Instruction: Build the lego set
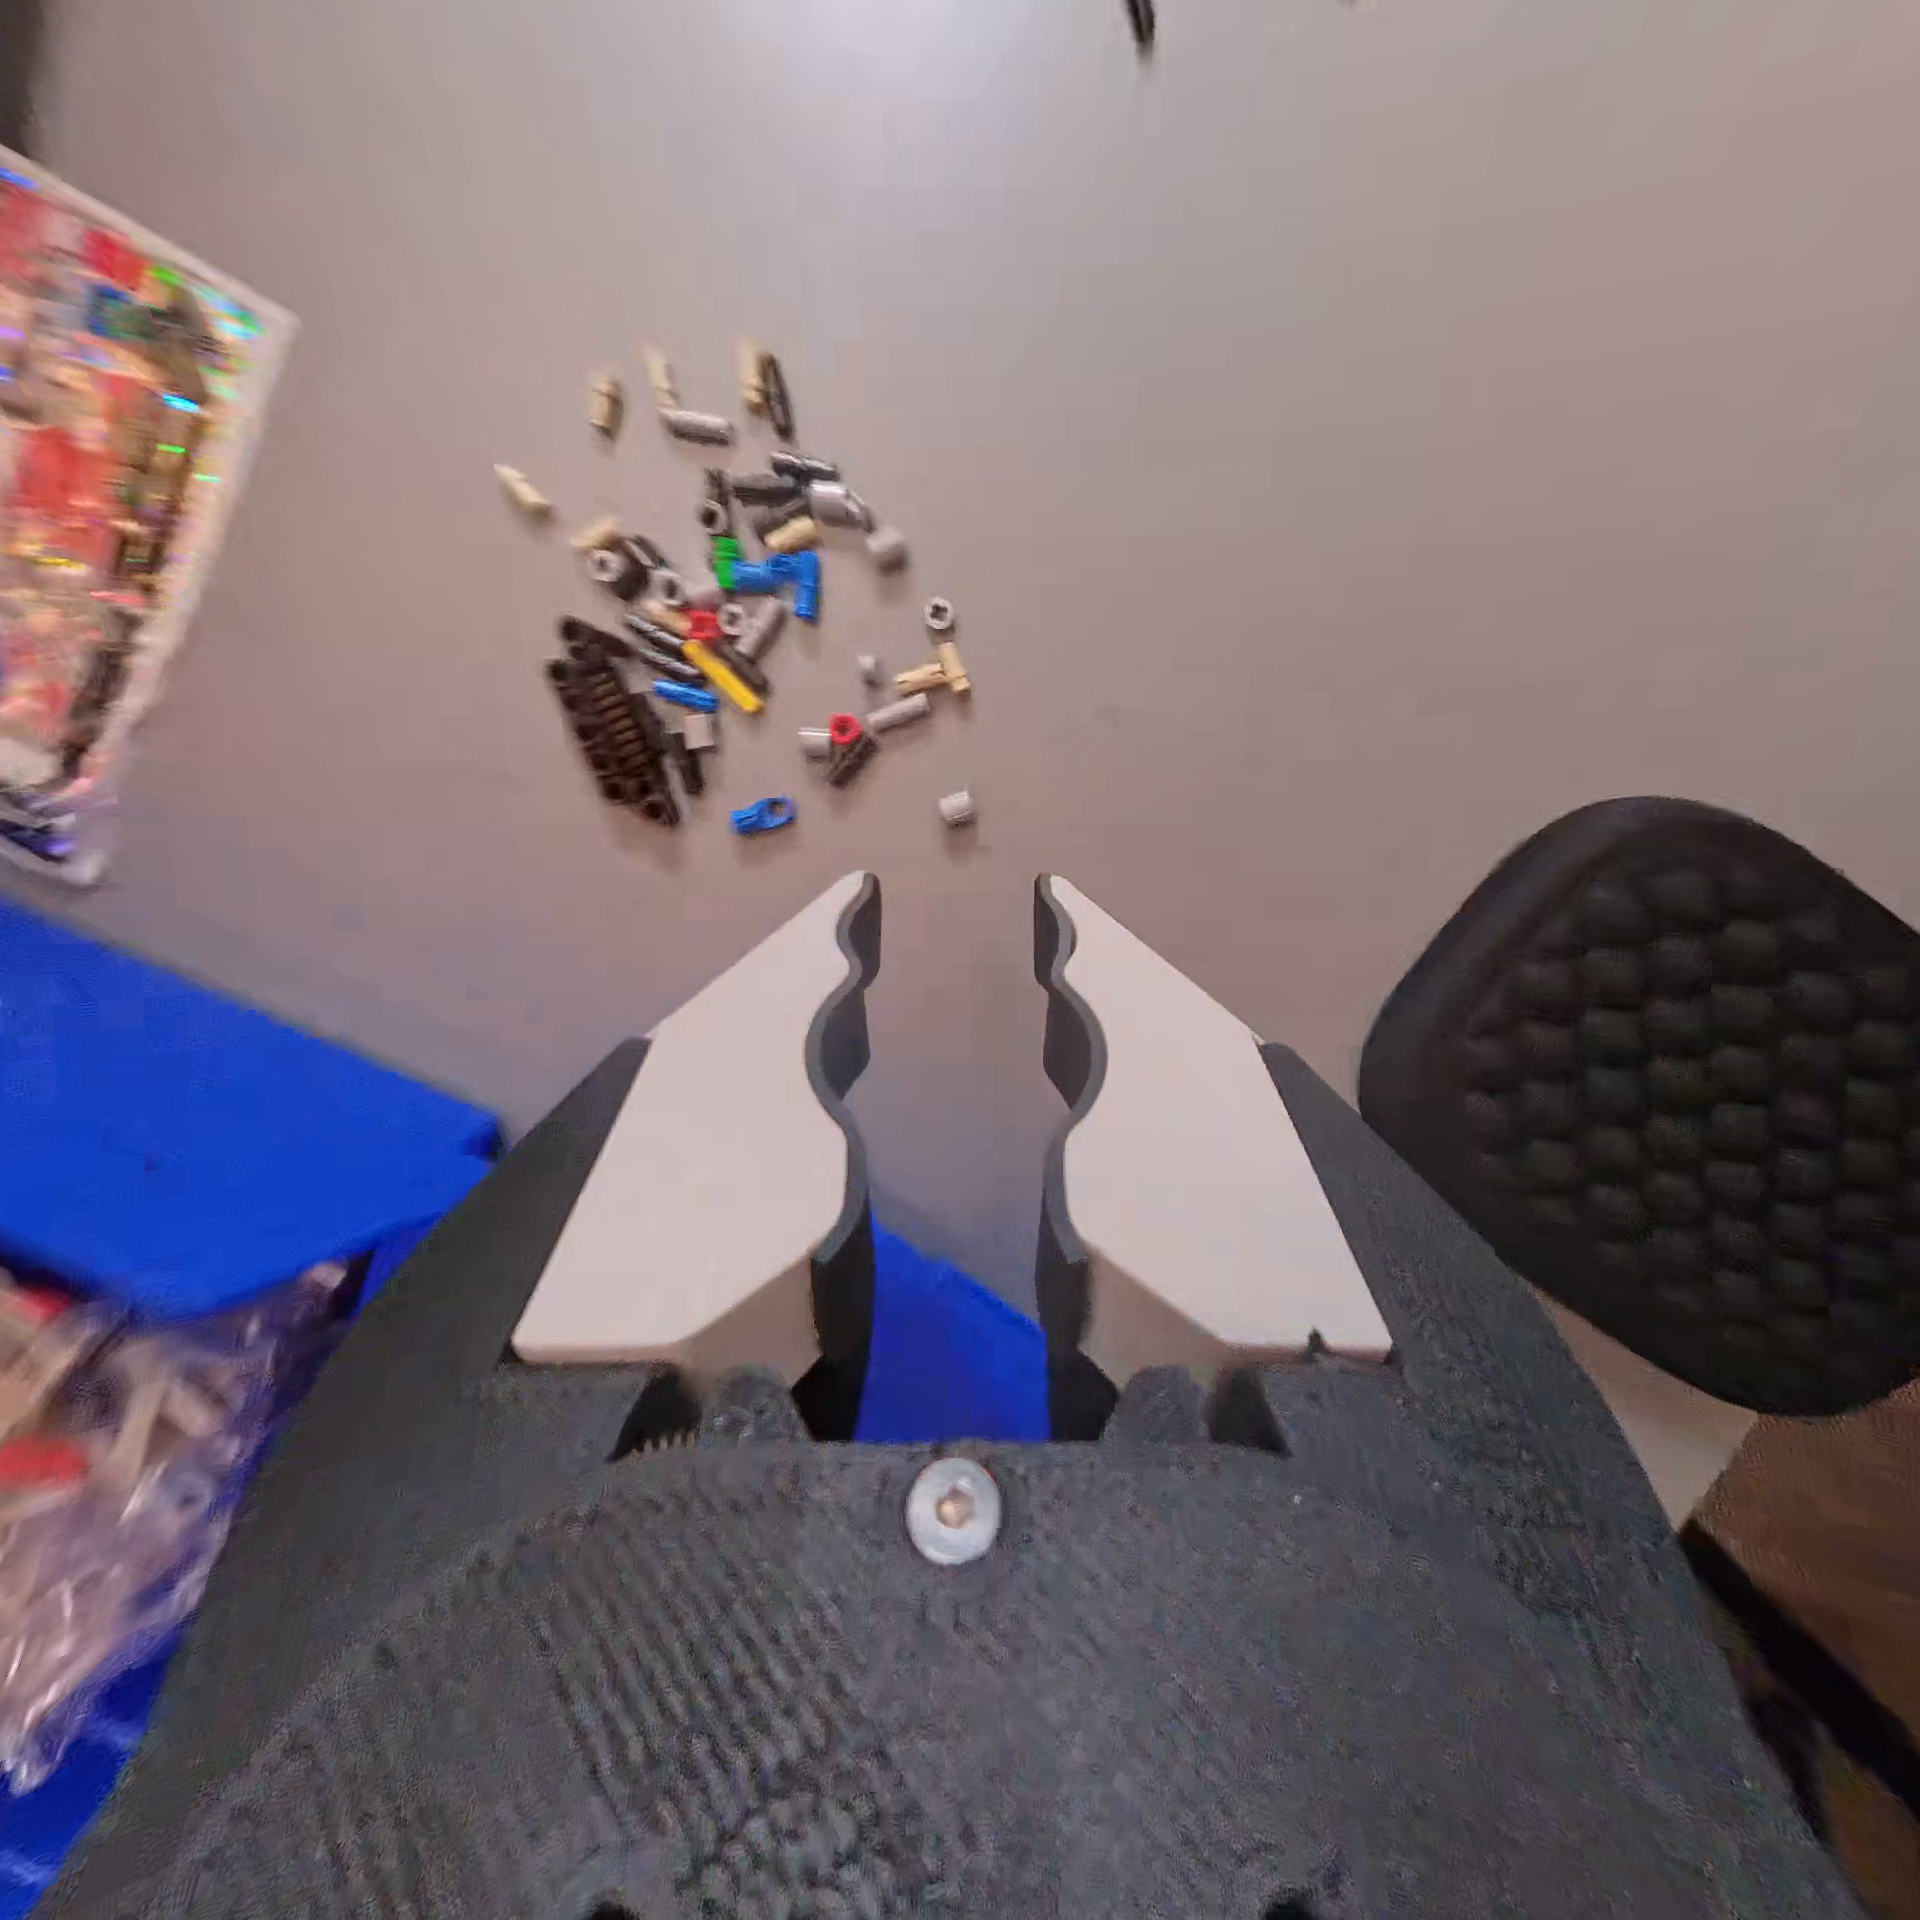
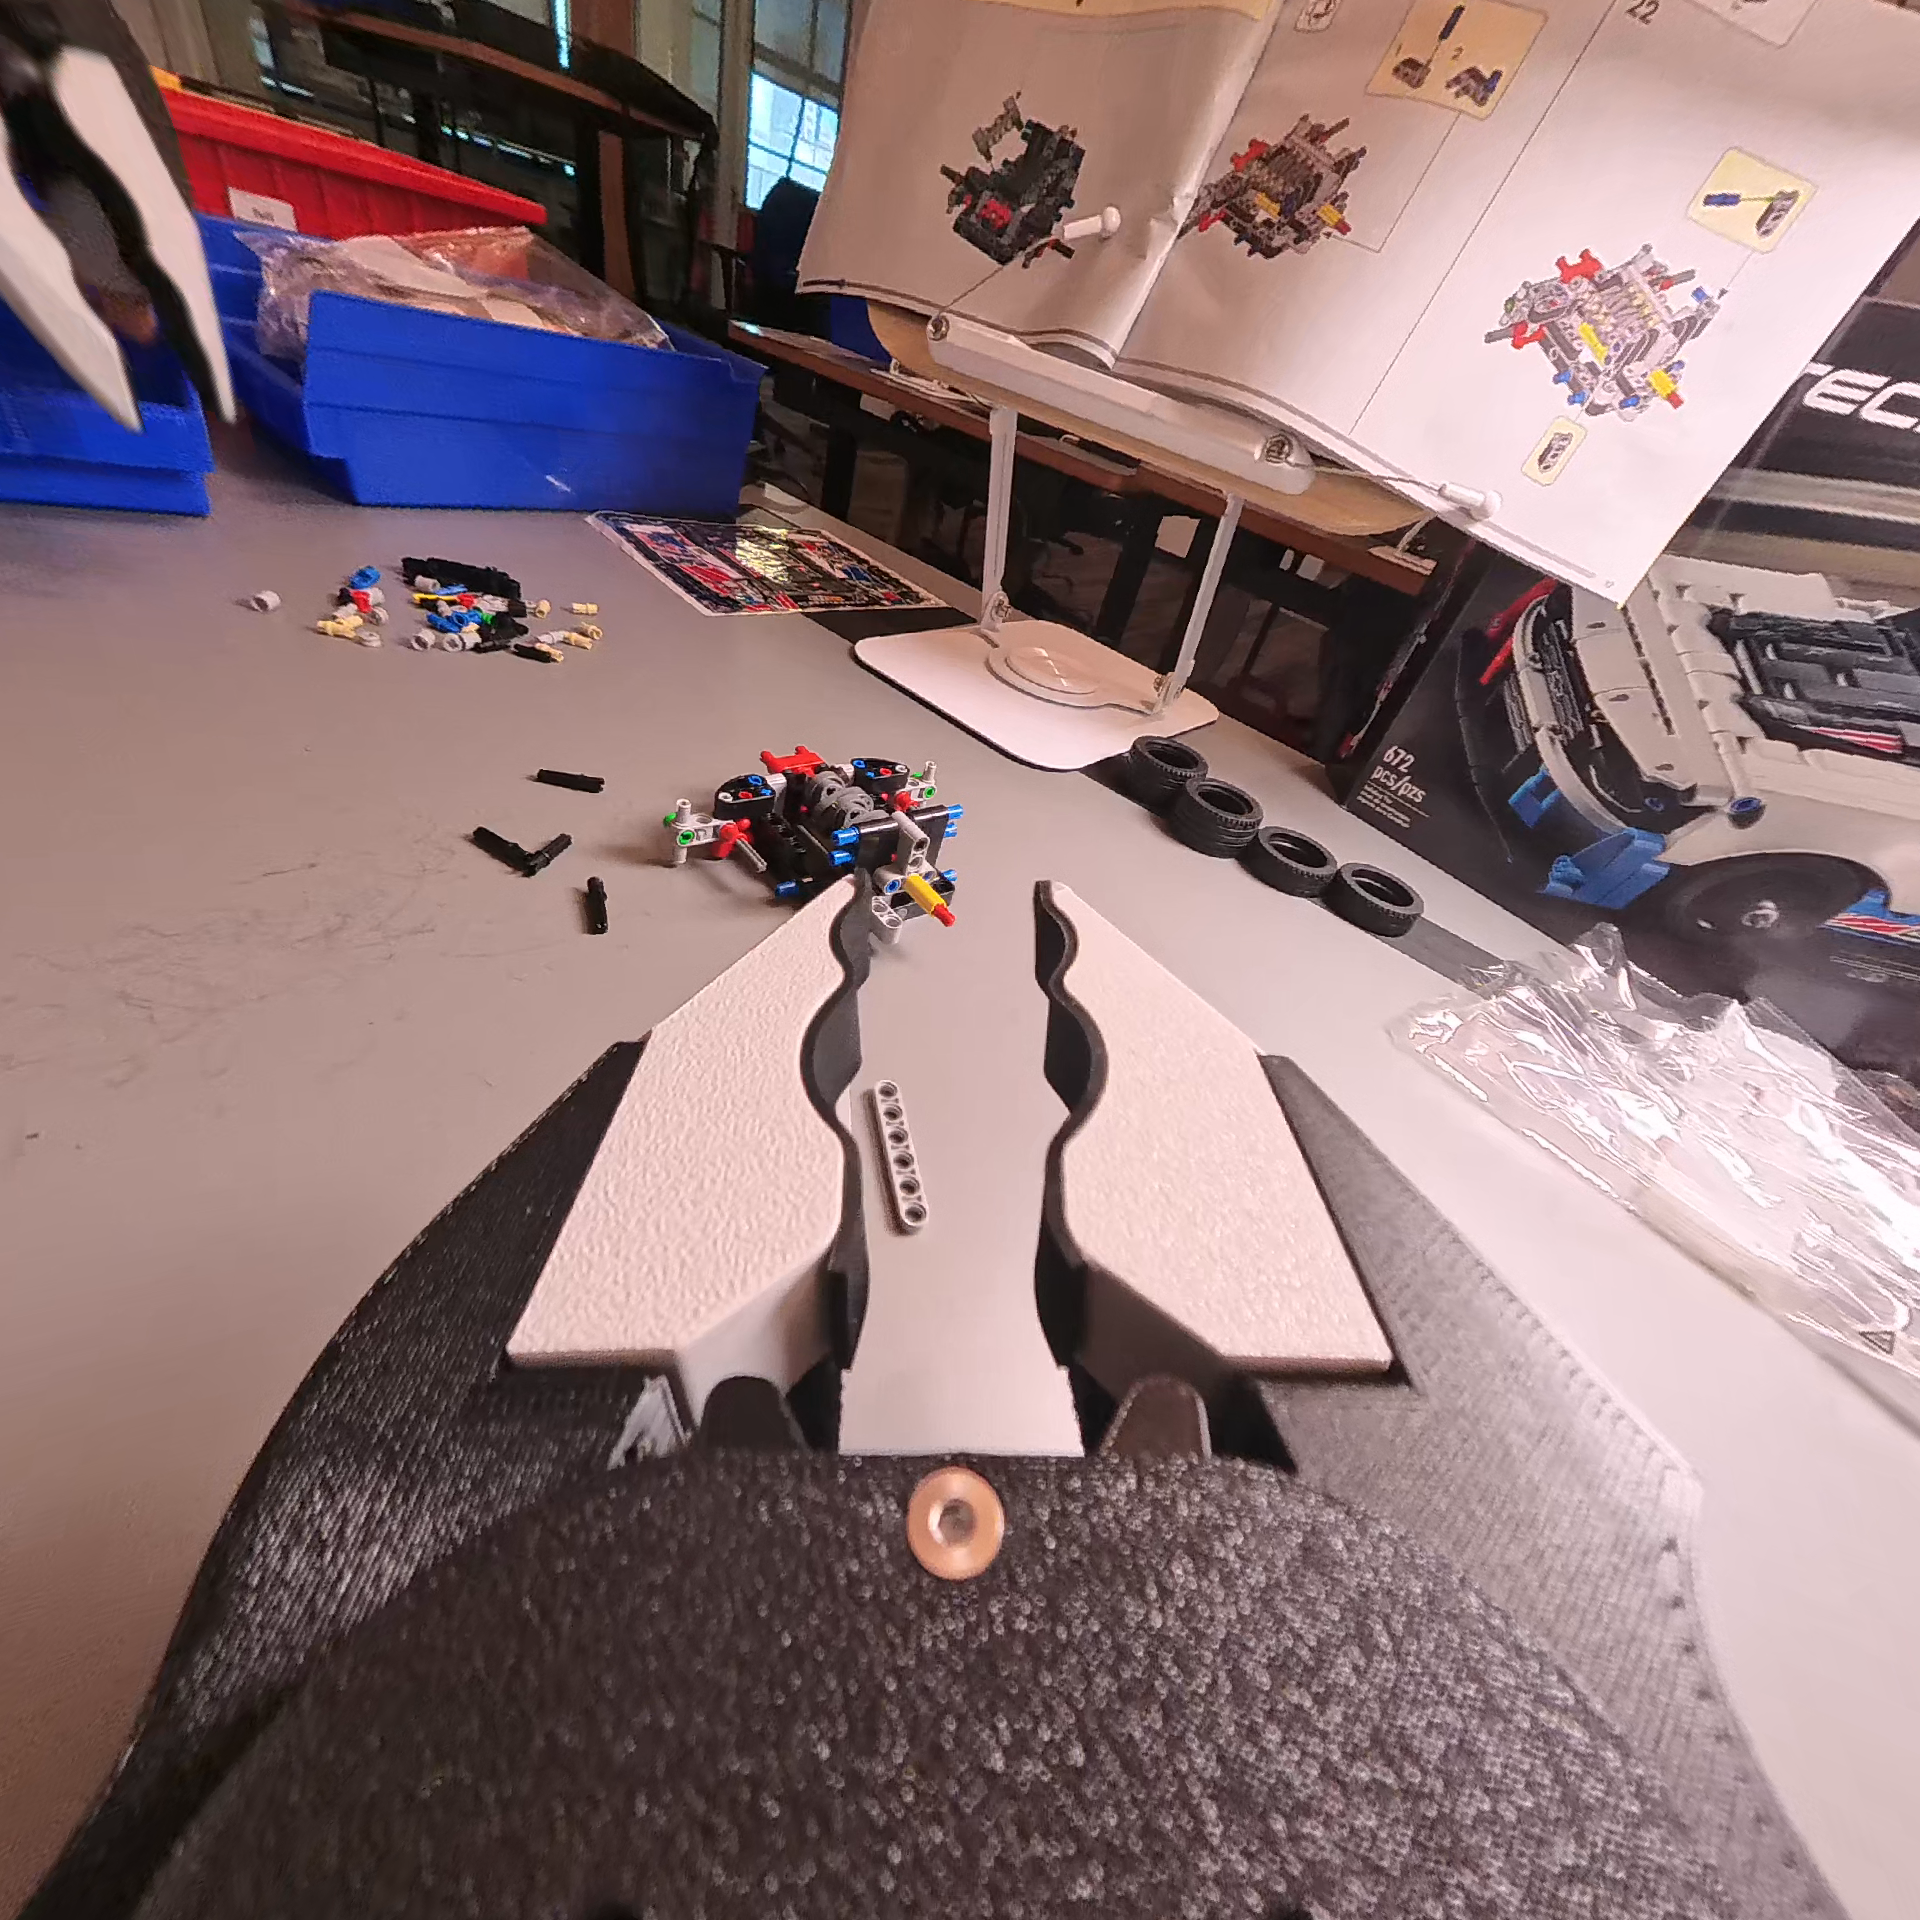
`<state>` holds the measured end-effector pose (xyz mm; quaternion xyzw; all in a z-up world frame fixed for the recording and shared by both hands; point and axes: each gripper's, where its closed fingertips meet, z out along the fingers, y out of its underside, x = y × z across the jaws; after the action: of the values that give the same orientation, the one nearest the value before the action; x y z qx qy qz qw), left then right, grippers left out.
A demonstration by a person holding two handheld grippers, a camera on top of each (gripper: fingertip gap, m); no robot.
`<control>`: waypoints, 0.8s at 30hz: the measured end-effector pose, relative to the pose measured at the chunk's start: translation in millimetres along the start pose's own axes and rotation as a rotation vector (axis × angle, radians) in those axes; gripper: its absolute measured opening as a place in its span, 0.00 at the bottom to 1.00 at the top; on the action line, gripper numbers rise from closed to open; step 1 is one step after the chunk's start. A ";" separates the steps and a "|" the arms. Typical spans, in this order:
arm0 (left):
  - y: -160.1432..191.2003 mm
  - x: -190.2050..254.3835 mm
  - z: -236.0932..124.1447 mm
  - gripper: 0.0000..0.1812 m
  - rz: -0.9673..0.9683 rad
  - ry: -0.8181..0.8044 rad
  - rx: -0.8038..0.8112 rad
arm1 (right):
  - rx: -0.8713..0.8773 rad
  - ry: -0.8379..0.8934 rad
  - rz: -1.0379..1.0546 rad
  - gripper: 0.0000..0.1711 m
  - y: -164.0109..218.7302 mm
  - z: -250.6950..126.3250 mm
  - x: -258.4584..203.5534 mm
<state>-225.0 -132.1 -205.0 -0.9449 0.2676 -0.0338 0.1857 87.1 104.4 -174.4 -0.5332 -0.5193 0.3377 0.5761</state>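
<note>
My left gripper [image 1: 957, 896] is open and empty, held high above the grey table [image 1: 1247, 468], looking down on a pile of small loose pieces [image 1: 727, 613]. It also shows at the top left of the right wrist view [image 2: 156, 400]. My right gripper [image 2: 948, 896] is open and empty, low over the table. A grey beam with holes [image 2: 900, 1155] lies on the table between its fingers. The part-built model [image 2: 831, 826] sits just beyond its left fingertip. The loose pile [image 2: 457, 613] lies far left, with a few black pins [image 2: 525, 847] nearer.
An open instruction booklet [image 2: 1351, 208] rests on a white stand [image 2: 1039, 686]. Several black tyres [image 2: 1268, 842] line up beside the set's box [image 2: 1714, 748]. Blue bins [image 2: 499, 416], a red bin [image 2: 343, 171], a sticker sheet [image 2: 769, 566], clear plastic bags [image 2: 1714, 1143] and a black chair arm pad [image 1: 1662, 1101] surround the work area. Tip to tip, the grippers are about 40 cm apart.
</note>
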 end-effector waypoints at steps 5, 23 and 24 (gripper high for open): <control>14.2 5.1 56.9 0.14 0.019 0.044 -0.141 | 0.017 0.012 0.004 0.17 -3.4 -5.4 5.0; -96.5 55.3 65.5 0.03 0.048 0.022 0.301 | 0.014 0.001 -0.006 0.17 -4.5 -4.0 2.9; -112.6 64.4 70.8 0.03 0.055 0.033 0.343 | 0.014 0.002 -0.009 0.17 -4.3 -4.0 3.1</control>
<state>-102.9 -53.2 -231.4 -0.8909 0.2866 -0.0894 0.3407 91.0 105.4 -169.1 -0.5273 -0.5188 0.3383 0.5817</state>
